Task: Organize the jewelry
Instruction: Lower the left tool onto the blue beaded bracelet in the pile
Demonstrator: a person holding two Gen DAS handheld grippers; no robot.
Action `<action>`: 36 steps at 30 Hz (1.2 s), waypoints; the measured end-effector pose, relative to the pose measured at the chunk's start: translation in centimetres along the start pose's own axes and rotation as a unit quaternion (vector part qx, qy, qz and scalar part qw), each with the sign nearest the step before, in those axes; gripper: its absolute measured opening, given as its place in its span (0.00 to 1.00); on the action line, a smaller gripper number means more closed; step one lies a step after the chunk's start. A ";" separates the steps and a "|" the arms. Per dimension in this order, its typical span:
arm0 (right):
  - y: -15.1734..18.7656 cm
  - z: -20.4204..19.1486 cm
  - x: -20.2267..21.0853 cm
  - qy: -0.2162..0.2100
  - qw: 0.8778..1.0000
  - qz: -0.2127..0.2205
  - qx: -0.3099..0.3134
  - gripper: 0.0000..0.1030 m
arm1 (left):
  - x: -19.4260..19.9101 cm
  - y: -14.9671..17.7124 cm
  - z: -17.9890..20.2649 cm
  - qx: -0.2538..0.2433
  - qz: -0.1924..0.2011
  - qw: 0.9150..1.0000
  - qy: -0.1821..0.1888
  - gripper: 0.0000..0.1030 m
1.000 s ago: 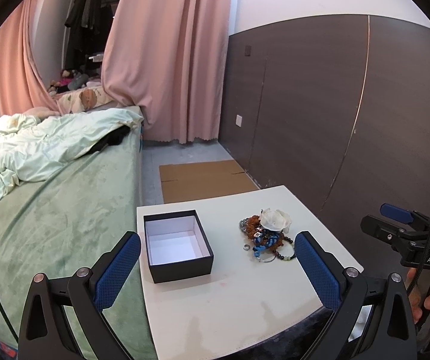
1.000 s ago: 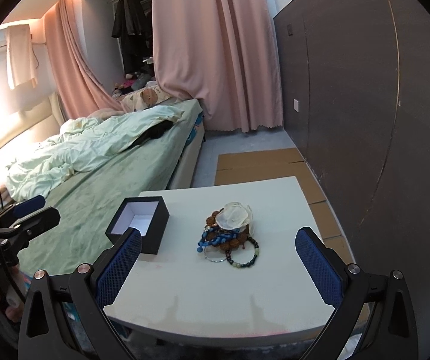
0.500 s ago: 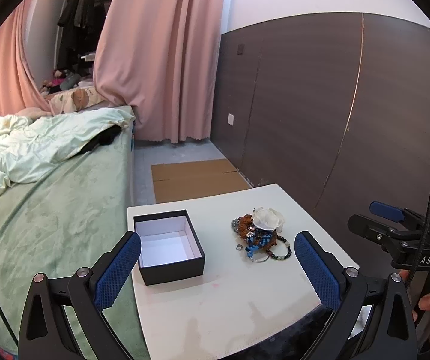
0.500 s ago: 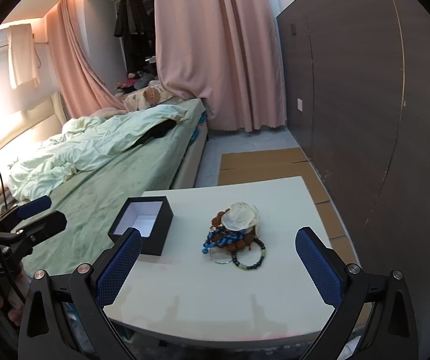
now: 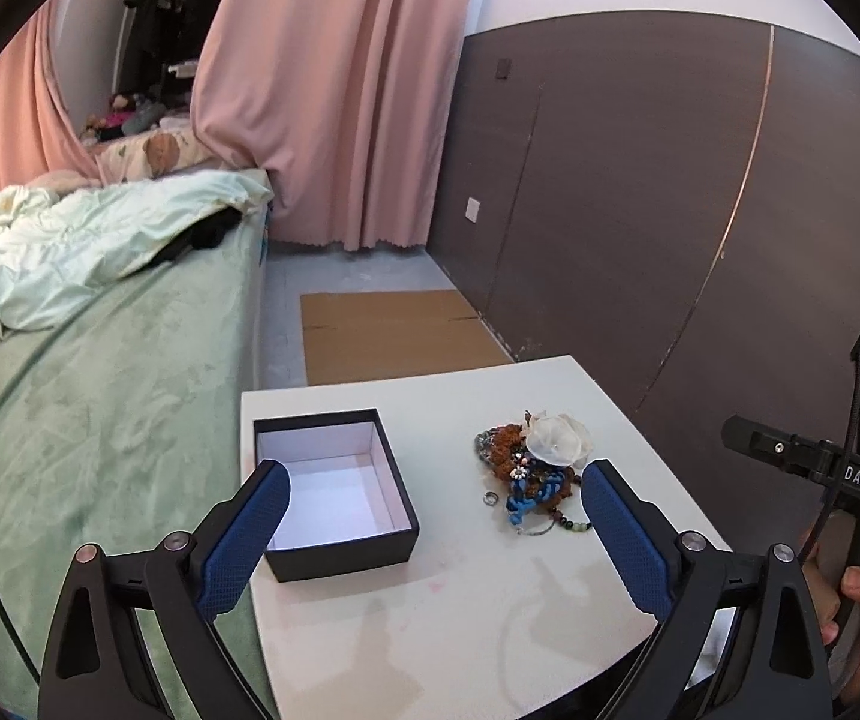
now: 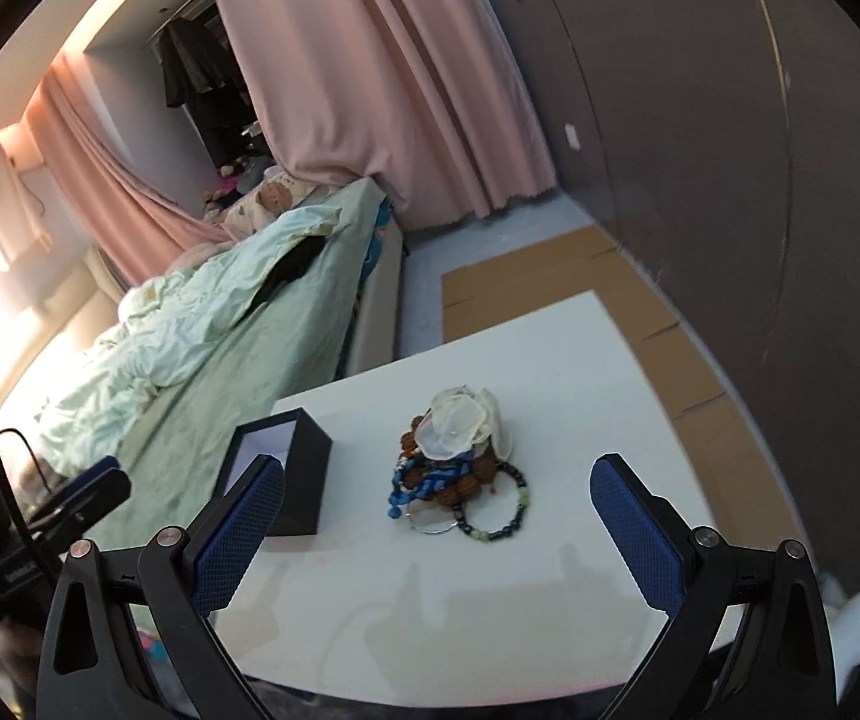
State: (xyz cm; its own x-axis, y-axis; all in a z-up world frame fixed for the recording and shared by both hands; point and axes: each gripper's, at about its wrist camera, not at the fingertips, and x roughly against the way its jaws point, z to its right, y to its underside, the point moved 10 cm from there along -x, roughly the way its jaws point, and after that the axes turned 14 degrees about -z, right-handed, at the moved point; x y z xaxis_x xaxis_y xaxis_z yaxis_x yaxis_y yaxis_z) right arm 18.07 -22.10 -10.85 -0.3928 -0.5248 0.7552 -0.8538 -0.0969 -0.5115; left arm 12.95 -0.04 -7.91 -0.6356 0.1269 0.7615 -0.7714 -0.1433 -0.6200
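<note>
The jewelry pile (image 6: 460, 462) lies right of the middle of the white bench (image 6: 550, 594), a tangled heap: a pale fabric flower (image 6: 460, 423) on top, brown beads under it, a blue beaded strand (image 6: 424, 477) spilling toward the near side, and a dark bracelet with pale green beads (image 6: 499, 510) beside a thin metal ring (image 6: 430, 522) at the near edge. In the left wrist view a small silver ring (image 5: 490, 498) sits just beside the heap, toward the box. The black box (image 5: 334, 489), lidless and white inside, stands to the left of the pile, apart from it, and nothing lies in it.

No piece seems sorted yet, so this looks like the approach before a first pick. The right tool (image 6: 436, 513) hangs over the near side of the bench, its blue pads spread wide and holding nothing, lined up roughly on the heap. The left tool (image 5: 436, 504) is likewise wide apart and empty, aimed between box and pile. The next move probably calls for descending on one loose outer piece, such as the bracelet, and closing on it alone so the tangle does not drag along.

The bench top is smooth and faintly stained. A bed (image 5: 100, 396) with green cover and rumpled quilt runs along the left; flattened cardboard (image 5: 394, 333) lies on the floor beyond the bench, with pink curtains (image 5: 334, 96) far off and a dark panelled wall (image 5: 640, 192) to the right.
</note>
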 end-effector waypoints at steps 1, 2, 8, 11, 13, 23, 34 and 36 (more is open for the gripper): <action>0.0 0.1 -0.5 -0.005 1.000 -0.004 -0.004 1.00 | -0.4 -0.1 0.0 0.003 -0.004 1.000 0.004 0.95; -0.1 0.3 -1.2 -0.010 1.000 -0.012 -0.010 0.99 | -0.8 -0.2 -0.1 0.006 -0.008 1.000 0.008 0.95; -0.7 1.0 -4.4 -0.033 0.998 -0.043 -0.028 0.95 | -2.8 -1.5 0.2 0.009 -0.022 1.000 0.021 0.95; -1.1 1.1 -6.0 -0.038 0.997 -0.057 -0.032 0.87 | -3.9 -2.3 0.7 0.002 -0.023 0.999 0.022 0.95; -1.5 1.3 -7.5 -0.039 0.996 -0.071 -0.035 0.80 | -4.4 -2.6 0.9 -0.002 -0.027 0.999 0.032 0.94; -1.8 2.4 -13.6 -0.026 0.987 -0.142 -0.064 0.45 | -8.6 -4.1 2.3 0.000 -0.059 0.996 0.059 0.86; -3.2 3.2 -10.2 -0.071 0.992 -0.088 -0.063 0.03 | -11.1 -3.6 3.8 -0.019 -0.084 0.995 0.057 0.78; -3.3 3.5 -9.4 -0.079 0.992 -0.077 -0.067 0.03 | -11.5 -3.3 4.5 -0.026 -0.090 0.994 0.058 0.73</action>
State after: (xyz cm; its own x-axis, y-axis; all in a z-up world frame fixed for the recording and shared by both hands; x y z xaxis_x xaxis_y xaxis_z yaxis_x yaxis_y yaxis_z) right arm 25.81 -19.85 -17.65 -0.2047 -0.6394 0.7411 -0.9417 -0.0779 -0.3272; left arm 22.88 -5.40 -13.77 -0.4848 0.2594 0.8353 -0.8711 -0.0581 -0.4876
